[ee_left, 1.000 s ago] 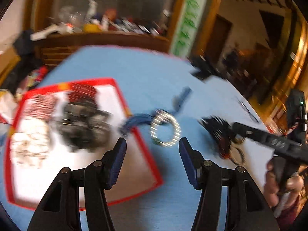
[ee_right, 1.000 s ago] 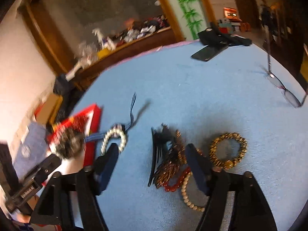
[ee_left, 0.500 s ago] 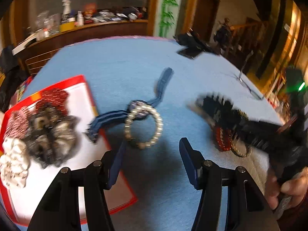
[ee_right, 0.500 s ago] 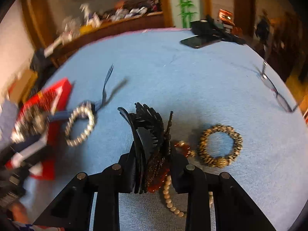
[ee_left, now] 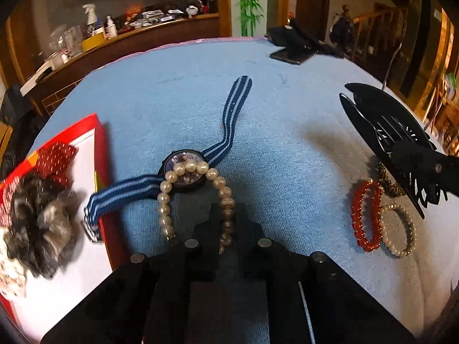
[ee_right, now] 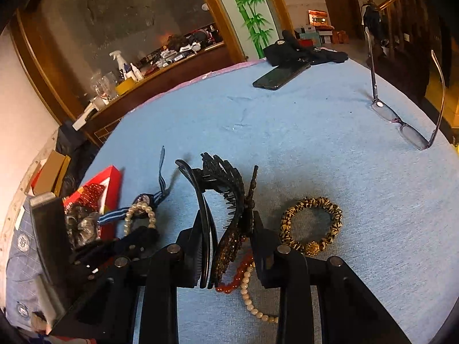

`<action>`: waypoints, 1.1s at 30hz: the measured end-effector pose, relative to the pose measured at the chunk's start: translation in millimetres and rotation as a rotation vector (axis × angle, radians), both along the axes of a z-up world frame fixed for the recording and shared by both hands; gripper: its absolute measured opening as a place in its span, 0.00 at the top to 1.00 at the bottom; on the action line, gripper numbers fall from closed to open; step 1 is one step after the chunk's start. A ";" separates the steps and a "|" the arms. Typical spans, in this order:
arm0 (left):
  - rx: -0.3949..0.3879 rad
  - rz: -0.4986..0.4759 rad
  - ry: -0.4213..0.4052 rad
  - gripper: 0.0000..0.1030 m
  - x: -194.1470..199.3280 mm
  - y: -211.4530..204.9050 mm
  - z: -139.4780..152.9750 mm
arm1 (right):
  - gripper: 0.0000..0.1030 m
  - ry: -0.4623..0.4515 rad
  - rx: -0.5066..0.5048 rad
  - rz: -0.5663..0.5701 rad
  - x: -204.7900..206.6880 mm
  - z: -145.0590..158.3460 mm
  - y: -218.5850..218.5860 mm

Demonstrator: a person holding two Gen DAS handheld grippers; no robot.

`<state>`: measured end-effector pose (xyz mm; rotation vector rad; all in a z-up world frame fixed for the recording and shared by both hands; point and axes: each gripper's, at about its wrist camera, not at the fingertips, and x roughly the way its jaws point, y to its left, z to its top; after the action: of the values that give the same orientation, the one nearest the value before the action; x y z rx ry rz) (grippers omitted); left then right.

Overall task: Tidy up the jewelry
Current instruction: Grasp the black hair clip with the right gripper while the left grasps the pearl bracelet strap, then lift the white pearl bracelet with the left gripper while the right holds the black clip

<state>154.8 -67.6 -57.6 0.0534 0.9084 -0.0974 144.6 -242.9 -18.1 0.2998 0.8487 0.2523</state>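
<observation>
**Both Grippers Clamped on Jewelry Items over the Blue Tabletop**

At far left, the red-rimmed tray lies on the blue table. It holds a grey scrunchie, a red dotted scrunchie behind it, and a white patterned scrunchie at the near edge.

Just right of the tray, a wristwatch with a blue striped strap lies flat. One strap end rests on the tray rim; the other extends toward the far side of the table.

The pearl bracelet overlaps the watch face at its far side. Its near side passes between the fingers of the left gripper, which are pinched together on the beads.

Further right, a red bead bracelet and a small pale bead bracelet lie touching each other on the table. A leopard-print bracelet lies just beyond them.

The right gripper is clenched on a black hair claw clip together with a brown beaded hair clip. In the left wrist view, the claw clip sits above the bracelets, clear of the table.

At far right, eyeglasses rest with temples raised. A phone and a black cloth item lie at the far table edge.
</observation>
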 end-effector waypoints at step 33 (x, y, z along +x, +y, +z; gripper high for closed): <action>-0.070 0.102 -0.409 0.91 -61.1 35.7 64.5 | 0.70 -0.194 -0.022 0.146 -26.0 21.0 38.2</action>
<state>93.8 -31.9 6.9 -0.0374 0.4970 -0.0213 118.6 -204.7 2.9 0.1893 0.6815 0.4010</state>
